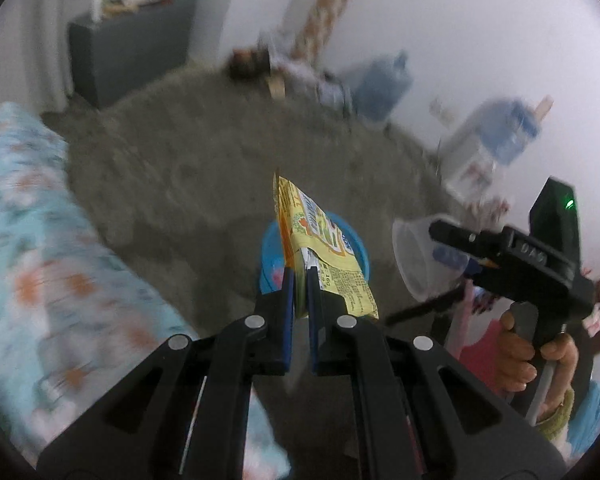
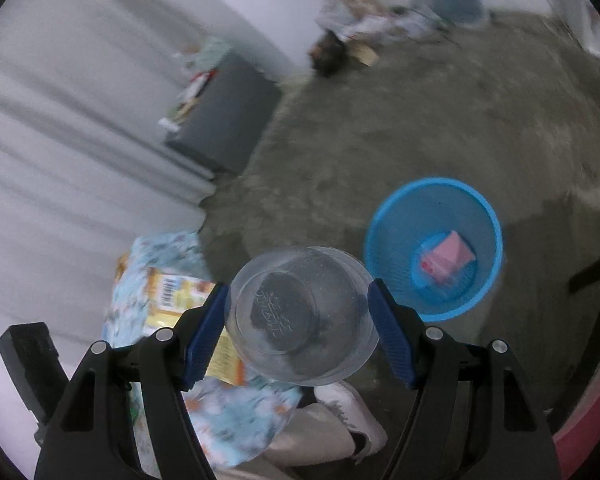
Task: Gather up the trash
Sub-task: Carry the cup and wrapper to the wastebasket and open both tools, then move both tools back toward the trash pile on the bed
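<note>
a: since both pieces of trash are already in hand, this is the carry-to-bin step. yellow wrapper (image 1: pixel 324 248) is pinched flat in the left gripper (image 1: pixel 298 276), hanging over the blue basket (image 2: pixel 494 236) on the floor.

b: and the right?

a: right gripper (image 2: pixel 300 312) is clamped wide around a clear plastic cup (image 2: pixel 300 316), pads on both sides, just beside the basket, not over it yet.

b: next move?

a: my call: let the wrapper go over the rim, then bring the cup across and drop it.

b: basket contents?

a: one pink carton (image 2: pixel 448 258) at the bottom. cup looks empty.
</note>
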`<state>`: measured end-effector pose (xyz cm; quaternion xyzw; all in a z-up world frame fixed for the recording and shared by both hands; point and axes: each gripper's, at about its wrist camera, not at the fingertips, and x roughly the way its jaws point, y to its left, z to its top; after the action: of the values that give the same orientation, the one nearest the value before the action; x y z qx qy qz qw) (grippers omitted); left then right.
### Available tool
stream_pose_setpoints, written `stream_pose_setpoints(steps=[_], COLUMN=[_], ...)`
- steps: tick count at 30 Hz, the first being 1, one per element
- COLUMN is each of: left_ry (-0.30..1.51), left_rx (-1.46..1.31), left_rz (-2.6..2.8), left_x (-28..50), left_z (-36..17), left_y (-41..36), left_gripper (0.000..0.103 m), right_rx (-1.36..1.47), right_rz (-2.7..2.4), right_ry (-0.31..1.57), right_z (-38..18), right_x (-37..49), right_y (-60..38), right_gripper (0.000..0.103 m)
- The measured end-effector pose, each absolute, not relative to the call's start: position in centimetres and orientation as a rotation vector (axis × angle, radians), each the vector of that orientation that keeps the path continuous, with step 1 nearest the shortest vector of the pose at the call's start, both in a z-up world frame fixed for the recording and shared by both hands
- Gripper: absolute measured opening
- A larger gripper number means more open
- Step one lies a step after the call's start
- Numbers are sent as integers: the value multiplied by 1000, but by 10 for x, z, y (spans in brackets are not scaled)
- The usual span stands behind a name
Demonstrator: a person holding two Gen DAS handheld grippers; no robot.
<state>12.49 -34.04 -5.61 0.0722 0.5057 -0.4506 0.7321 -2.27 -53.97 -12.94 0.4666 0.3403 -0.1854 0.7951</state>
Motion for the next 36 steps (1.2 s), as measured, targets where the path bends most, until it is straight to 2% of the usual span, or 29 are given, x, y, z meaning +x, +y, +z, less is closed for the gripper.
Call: stream_pose_setpoints(steps=[7,8,9,10,11,14,20,28,36], left_ry=[1301,1320,1345,1366,1377,1393,1323,1190,1048], left_rx=[260,256,255,252,252,249,254,241,231], left_rz=[-985,-975,-961,-944,-922,-866,-887,-929,-902], left_x=[138,145,148,154,158,164,158,142,126], left_z=[-152,-161,-172,-183,-190,-200,-177,-109,-28], left_y=[-440,-448,-454,-460,-463,-466,-460,-430,-353], left_gripper=[6,14,22,26,32,35,47,57,66], right_rx=[1107,1122,1144,1167,1206,1275,1313,1168,1077], right_rz=[-494,-507,-527,-538,-535,-553,-564,-497,-390], right_ry=[744,751,761,764,768,800,775,731,749], right_z=[-201,-215,-229,-239,-256,-287,-297,-241,-177], right_x=[-10,-7,-4,-3,-1,-2,-15,-19,-14], right_y=[-601,-610,-619,-625,-631,-640,-635,-620,-586], right_gripper=[70,71,79,83,83,83,83,83,83])
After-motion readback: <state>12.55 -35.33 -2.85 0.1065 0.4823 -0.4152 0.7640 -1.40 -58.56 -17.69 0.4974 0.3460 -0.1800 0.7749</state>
